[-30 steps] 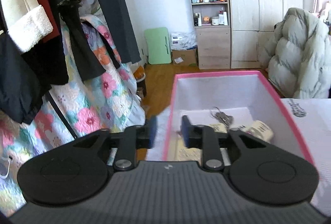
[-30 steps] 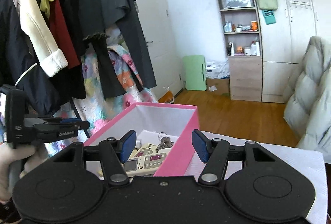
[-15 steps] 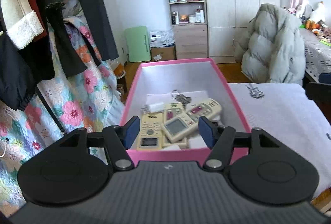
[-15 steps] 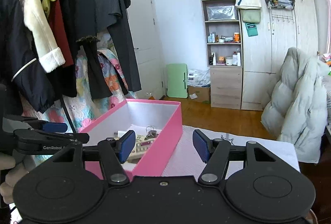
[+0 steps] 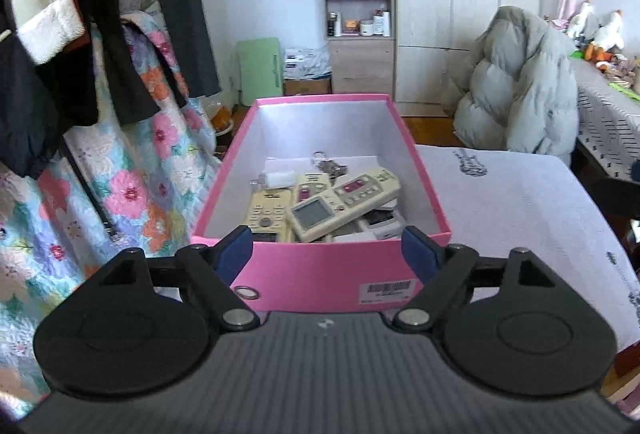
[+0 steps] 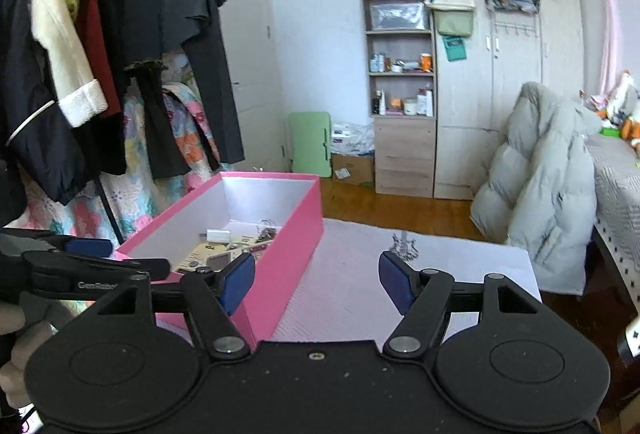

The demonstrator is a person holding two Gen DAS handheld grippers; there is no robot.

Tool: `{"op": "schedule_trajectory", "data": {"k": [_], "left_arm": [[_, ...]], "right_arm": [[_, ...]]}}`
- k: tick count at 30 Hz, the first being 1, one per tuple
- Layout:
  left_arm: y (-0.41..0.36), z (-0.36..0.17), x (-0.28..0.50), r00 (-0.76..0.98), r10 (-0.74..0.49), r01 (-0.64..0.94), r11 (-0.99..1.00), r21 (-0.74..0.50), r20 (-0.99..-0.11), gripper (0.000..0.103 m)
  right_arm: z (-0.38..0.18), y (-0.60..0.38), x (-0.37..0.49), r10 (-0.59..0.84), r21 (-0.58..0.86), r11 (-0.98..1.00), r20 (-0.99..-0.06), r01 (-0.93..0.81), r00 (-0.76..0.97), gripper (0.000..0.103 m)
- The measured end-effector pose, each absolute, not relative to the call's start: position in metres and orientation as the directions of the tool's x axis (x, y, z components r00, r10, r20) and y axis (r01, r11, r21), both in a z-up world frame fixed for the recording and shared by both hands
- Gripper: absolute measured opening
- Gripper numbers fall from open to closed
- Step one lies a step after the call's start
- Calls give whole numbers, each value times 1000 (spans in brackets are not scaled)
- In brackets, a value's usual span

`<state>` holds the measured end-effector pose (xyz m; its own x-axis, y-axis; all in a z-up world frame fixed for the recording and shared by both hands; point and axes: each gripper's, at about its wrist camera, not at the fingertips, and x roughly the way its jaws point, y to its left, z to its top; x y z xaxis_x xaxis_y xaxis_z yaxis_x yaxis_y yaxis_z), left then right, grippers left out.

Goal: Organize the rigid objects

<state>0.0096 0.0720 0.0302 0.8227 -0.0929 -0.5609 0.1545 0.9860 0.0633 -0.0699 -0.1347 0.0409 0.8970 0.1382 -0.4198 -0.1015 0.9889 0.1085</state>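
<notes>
The right gripper [image 6: 316,282] hangs with jaws parted, just widened and empty, above the desk [image 6: 360,290] beside the pink box [image 6: 288,254] at centre left.

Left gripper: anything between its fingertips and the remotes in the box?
Only the pink box's near wall stands between the open, empty left gripper and the remotes; left wrist view.

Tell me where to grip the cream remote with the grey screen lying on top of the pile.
Pinch the cream remote with the grey screen across its long edges near the screen end, coming from above: it lies flat on top, and the pink cardboard box walls block any side approach.
</notes>
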Motion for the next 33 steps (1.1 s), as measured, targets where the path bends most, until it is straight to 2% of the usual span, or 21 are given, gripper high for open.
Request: {"op": "schedule_trajectory", "data": {"k": [4, 9, 19, 33], "left_arm": [[78, 32, 8, 823, -71, 129, 990, 64, -563, 94], [75, 35, 7, 818, -62, 119, 991, 63, -572, 103], [64, 32, 6, 780, -74, 134, 990, 50, -622, 103], [55, 31, 3, 774, -43, 129, 988, 91, -632, 103]], "right_arm": [[40, -140, -69, 138, 139, 987, -437, -84, 889, 77], [39, -139, -70, 104, 103, 993, -444, -64, 890, 92], [39, -141, -72, 15, 63, 998, -479, 17, 877, 101], [35, -144, -71, -8, 62, 997, -516, 46, 857, 101]]}}
